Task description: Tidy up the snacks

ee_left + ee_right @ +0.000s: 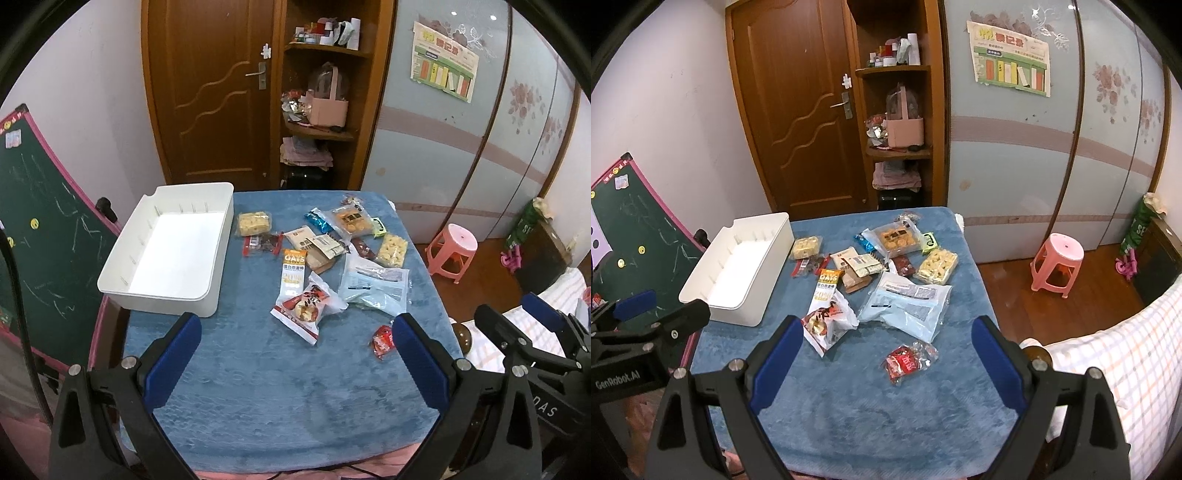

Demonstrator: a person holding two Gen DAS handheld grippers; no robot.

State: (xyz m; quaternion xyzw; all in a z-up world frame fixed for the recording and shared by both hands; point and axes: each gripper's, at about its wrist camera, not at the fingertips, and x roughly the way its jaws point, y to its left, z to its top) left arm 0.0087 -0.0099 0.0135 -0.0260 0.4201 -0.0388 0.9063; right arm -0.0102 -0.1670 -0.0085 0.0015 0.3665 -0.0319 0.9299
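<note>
Several snack packets lie scattered on the blue cloth table (pixel 266 387): an orange oats bar (pixel 293 273), a red-and-white pastry packet (pixel 308 310), a pale blue pouch (pixel 375 286) and a small red packet (pixel 383 341), which also shows in the right wrist view (pixel 907 362). An empty white bin (pixel 166 254) stands at the table's left. My left gripper (pixel 295 328) is open and empty above the near table. My right gripper (pixel 888 332) is open and empty, near the small red packet; it also shows at the right of the left wrist view (pixel 513 314).
A green chalkboard (pixel 40 229) leans left of the table. A pink stool (pixel 1058 264) stands on the wood floor to the right. A checked bedcover (pixel 1119 369) is at the near right. A wooden door (pixel 210 85) and shelves are behind.
</note>
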